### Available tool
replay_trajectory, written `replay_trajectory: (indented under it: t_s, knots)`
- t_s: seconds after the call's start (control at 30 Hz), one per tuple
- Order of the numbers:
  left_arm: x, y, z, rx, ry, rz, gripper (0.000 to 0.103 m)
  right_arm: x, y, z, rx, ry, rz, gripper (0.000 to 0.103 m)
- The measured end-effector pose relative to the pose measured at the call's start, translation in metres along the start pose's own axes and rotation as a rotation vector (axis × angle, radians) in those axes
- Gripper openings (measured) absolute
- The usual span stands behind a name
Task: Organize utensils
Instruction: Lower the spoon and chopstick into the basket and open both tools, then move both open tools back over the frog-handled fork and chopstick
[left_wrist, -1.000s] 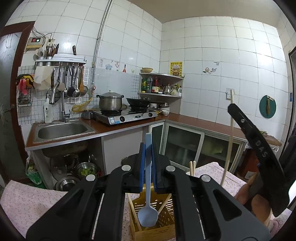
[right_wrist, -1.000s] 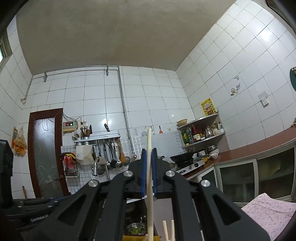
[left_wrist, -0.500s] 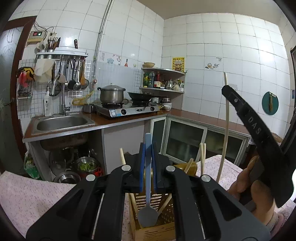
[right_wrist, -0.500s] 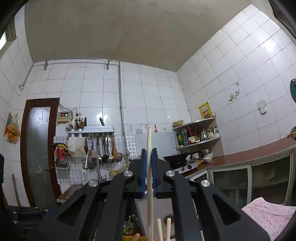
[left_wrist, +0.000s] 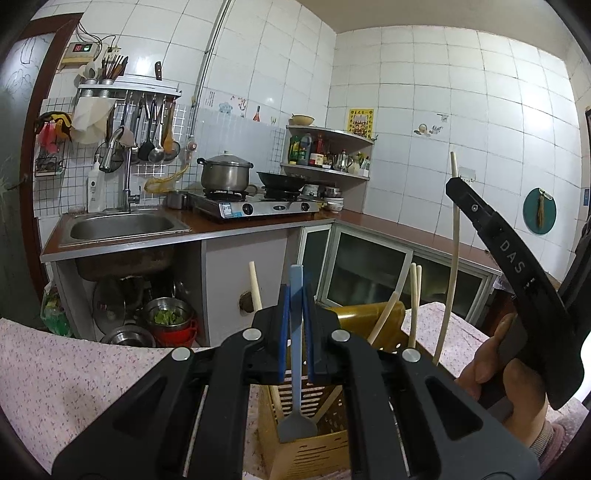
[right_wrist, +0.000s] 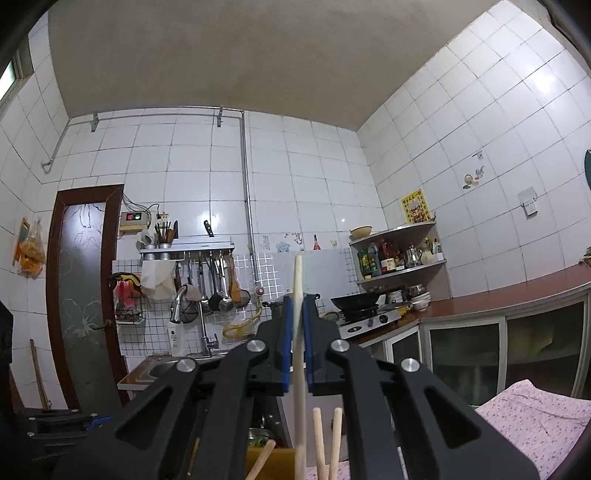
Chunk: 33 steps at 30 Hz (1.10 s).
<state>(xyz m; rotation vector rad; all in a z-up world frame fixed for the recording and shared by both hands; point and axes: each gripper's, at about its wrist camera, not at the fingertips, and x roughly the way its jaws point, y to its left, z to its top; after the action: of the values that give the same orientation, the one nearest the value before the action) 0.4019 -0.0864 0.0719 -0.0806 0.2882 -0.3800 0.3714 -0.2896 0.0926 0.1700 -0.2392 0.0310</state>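
Over the holder (left_wrist: 325, 448), clamped blue spoon (left_wrist: 296, 354) hangs upright, bowl down.

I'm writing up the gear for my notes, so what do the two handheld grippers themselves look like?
Both are black plastic. Each left gripper and right gripper has blue pads lining its fingers and round silver screws on angular, cut-out arms. Seen from the left wrist camera, the right gripper's side carries pale letters reading DAS. No cables or sleeve show.
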Motion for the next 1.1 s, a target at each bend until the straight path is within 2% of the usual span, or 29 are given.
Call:
replay_trajectory:
  t_s: [0.23, 0.43, 0.5, 0.53, 0.57, 0.7, 0.77, 0.87, 0.97, 1.1]
  knots:
    - [0.001, 0.004, -0.009, -0.022, 0.013, -0.005, 0.006, -0.007, -0.001, -0.023, -0.033, 0.035, -0.004, 0.006]
    - [-0.006, 0.003, -0.016, -0.022, 0.031, -0.011, 0.008, -0.015, -0.002, -0.033, -0.046, 0.129, -0.005, 0.008]
    - [-0.011, 0.003, -0.016, -0.024, 0.037, -0.008, 0.021, -0.018, -0.002, -0.033, -0.045, 0.176, -0.003, 0.029]
    - [-0.017, 0.004, -0.015, -0.028, 0.037, -0.006, 0.035, -0.021, -0.003, -0.031, -0.040, 0.190, -0.004, 0.052]
    - [-0.021, 0.004, -0.015, -0.031, 0.033, -0.002, 0.046, -0.027, -0.003, -0.029, -0.038, 0.202, -0.010, 0.055]
    - [-0.045, 0.006, -0.013, -0.039, 0.039, 0.006, 0.059, -0.043, -0.005, -0.021, -0.064, 0.270, -0.009, 0.056]
    - [-0.059, 0.009, -0.014, -0.042, 0.049, 0.019, 0.077, -0.052, -0.007, -0.017, -0.075, 0.307, -0.009, 0.059]
    - [-0.082, 0.011, -0.020, -0.038, 0.059, 0.052, 0.089, -0.069, -0.008, -0.015, -0.095, 0.371, -0.028, 0.066]
    - [-0.100, 0.014, -0.030, -0.050, 0.096, 0.088, 0.098, -0.091, -0.009, -0.016, -0.100, 0.438, -0.030, 0.071]
    - [-0.115, 0.018, -0.044, -0.067, 0.156, 0.084, 0.098, -0.115, -0.015, -0.022, -0.083, 0.519, -0.050, 0.074]
